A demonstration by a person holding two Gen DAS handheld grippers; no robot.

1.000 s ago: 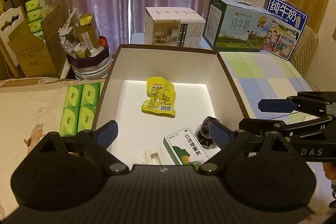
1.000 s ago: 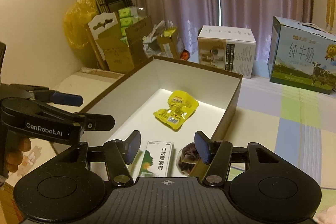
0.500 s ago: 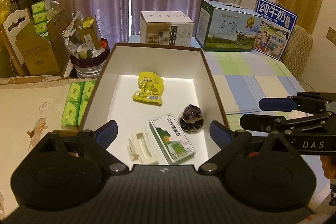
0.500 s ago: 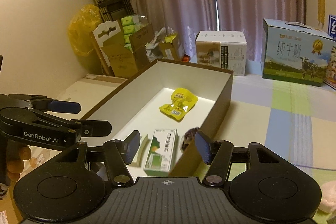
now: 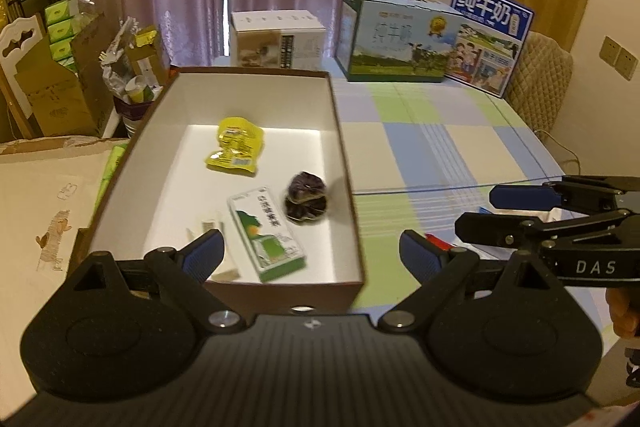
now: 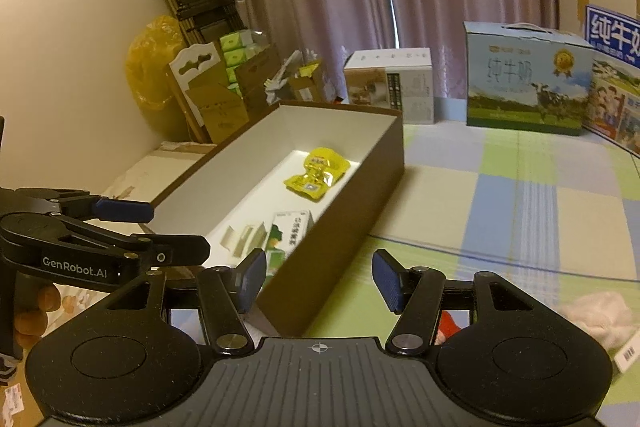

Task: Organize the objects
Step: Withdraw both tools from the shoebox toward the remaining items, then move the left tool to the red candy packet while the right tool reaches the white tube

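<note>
Ahead of left tool (image 5: 310, 255): open box (image 5: 344, 163) on desk (image 5: 440, 147). Inside, nearest: carton (image 5: 266, 233), dark pouch (image 5: 306, 201) just right of it; snack packet (image 5: 236, 145) farther back. Behind box, milk cases (image 5: 394, 35). Right tool (image 6: 318, 281) at box's right.

Both grippers are withdrawing from the brown box (image 5: 347, 163) toward its near end. The left gripper (image 5: 312, 255) is now hanging above the near wall; the right gripper (image 6: 319, 281) is shifting outside the near right corner, over the checked tablecloth (image 6: 516, 195). Jaws are remaining spread.
</note>
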